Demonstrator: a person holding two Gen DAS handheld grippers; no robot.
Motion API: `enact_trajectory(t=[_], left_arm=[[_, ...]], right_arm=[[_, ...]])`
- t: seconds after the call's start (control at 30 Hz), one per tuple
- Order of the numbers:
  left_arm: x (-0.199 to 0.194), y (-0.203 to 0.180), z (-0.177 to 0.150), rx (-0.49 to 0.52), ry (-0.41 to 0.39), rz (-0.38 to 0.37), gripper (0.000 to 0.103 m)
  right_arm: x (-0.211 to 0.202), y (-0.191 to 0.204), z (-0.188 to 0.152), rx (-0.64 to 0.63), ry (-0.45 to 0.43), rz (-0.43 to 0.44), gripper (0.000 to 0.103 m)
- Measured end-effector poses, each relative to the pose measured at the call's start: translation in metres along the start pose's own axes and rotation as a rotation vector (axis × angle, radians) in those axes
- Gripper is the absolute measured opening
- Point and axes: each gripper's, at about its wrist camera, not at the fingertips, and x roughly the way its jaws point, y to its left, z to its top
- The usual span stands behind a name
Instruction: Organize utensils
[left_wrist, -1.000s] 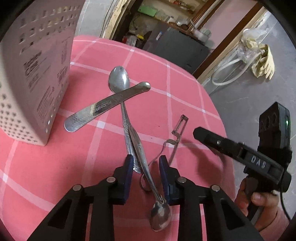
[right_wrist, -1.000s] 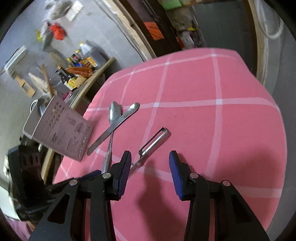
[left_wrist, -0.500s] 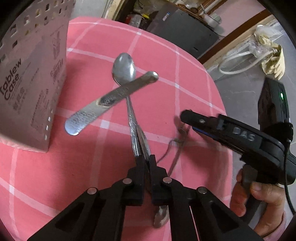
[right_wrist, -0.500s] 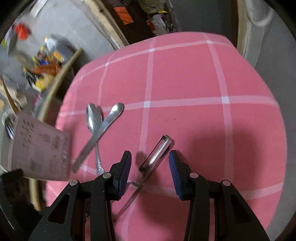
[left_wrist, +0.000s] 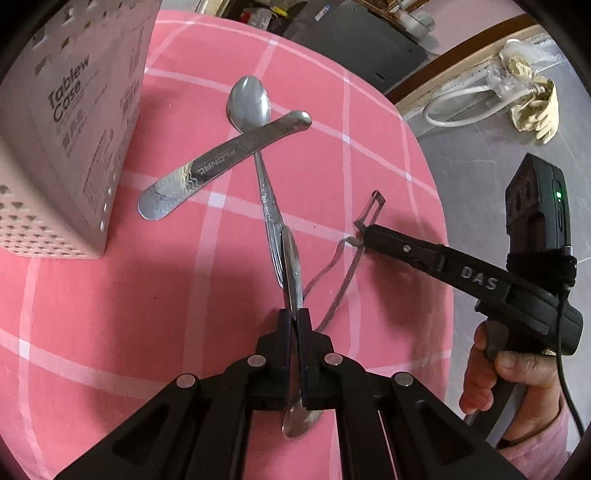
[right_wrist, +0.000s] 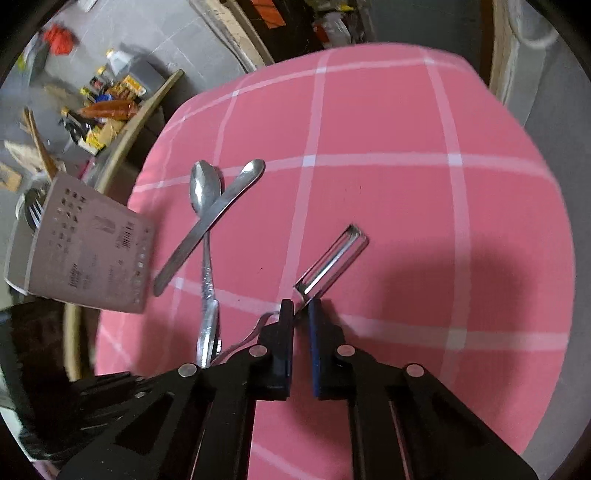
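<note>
Steel spoon (left_wrist: 291, 266) is clamped in the left gripper (left_wrist: 294, 317), peeler (right_wrist: 332, 266) in the right gripper (right_wrist: 301, 306); lifting may drag the crossed knife (left_wrist: 221, 162).

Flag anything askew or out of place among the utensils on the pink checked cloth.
The flat steel knife handle lies crosswise on the long steel spoon beside the perforated beige utensil holder. The left gripper clamps a second spoon; the right gripper clamps the steel peeler.
</note>
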Motion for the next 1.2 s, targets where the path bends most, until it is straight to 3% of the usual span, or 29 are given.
enact_trajectory(t=[0.2, 0.33, 0.5, 0.7, 0.8, 0.87, 1.0, 1.03, 1.1, 1.2], left_arm=[[0.009, -0.004, 0.005, 0.000, 0.033, -0.013, 0.010], [0.010, -0.004, 0.005, -0.008, 0.025, -0.017, 0.010], [0.000, 0.007, -0.004, -0.048, -0.007, -0.038, 0.004], [-0.018, 0.030, -0.026, -0.145, -0.072, -0.087, 0.003], [-0.024, 0.033, -0.032, -0.162, -0.104, -0.074, 0.003], [-0.027, 0.034, -0.034, -0.168, -0.116, -0.065, 0.003], [-0.027, 0.036, -0.038, -0.180, -0.117, -0.072, 0.003], [-0.027, 0.036, -0.038, -0.181, -0.117, -0.074, 0.003], [-0.028, 0.038, -0.039, -0.183, -0.116, -0.078, 0.003], [-0.027, 0.039, -0.039, -0.191, -0.115, -0.086, 0.003]], right_arm=[[0.005, -0.020, 0.003, 0.173, 0.000, 0.078, 0.008], [0.010, -0.027, 0.000, 0.244, 0.005, 0.077, 0.009], [0.015, -0.013, 0.005, 0.238, 0.011, 0.053, 0.018], [0.026, 0.000, 0.014, 0.198, 0.017, -0.018, 0.018], [0.025, -0.001, 0.020, 0.208, 0.011, -0.065, 0.019], [0.027, 0.003, 0.026, 0.233, -0.002, -0.084, 0.025], [0.033, 0.020, 0.037, 0.204, -0.001, -0.100, 0.064], [0.038, 0.031, 0.040, 0.169, 0.010, -0.129, 0.065], [0.044, 0.048, 0.041, 0.108, 0.010, -0.216, 0.061], [0.040, 0.052, 0.039, 0.093, -0.028, -0.282, 0.035]])
